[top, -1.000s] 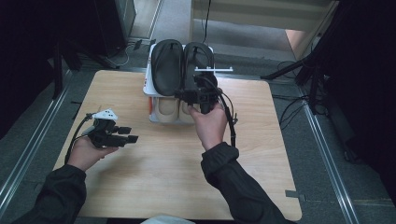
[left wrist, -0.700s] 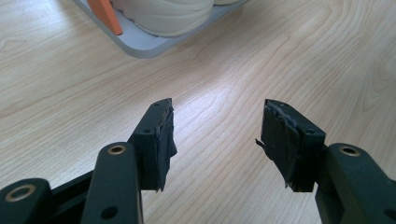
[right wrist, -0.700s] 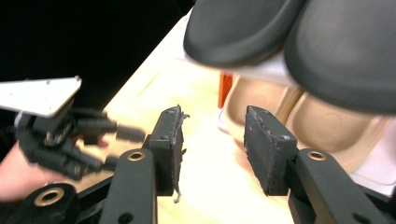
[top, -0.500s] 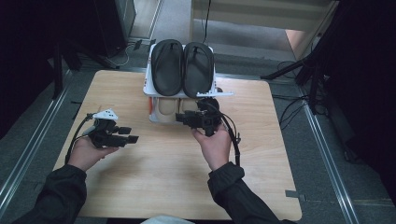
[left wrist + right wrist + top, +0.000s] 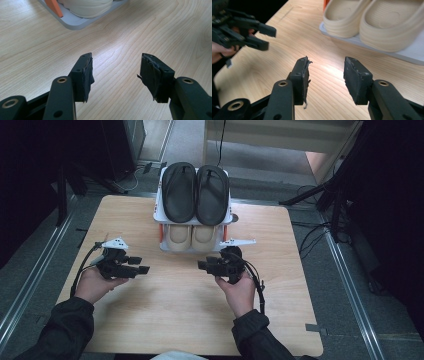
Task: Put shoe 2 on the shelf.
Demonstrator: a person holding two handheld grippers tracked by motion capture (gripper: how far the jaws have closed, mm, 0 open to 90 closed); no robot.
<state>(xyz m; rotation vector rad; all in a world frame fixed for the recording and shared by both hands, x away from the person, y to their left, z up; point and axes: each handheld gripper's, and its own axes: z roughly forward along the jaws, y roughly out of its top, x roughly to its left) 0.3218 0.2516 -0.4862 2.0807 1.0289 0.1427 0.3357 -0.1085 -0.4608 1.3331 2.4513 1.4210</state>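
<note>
Two black sandals (image 5: 195, 193) top the rack (image 5: 161, 205), cream shoes (image 5: 191, 236) beneath; both grippers' fingers gape empty.

Both my forearms come in from the table's near edge. Left gripper (image 5: 142, 268) sits low over the left half, jaws apart, nothing between, pointing toward the middle. Right gripper (image 5: 201, 265) sits low right of centre, pointing left at the other, jaws apart and just been opening, empty.
</note>
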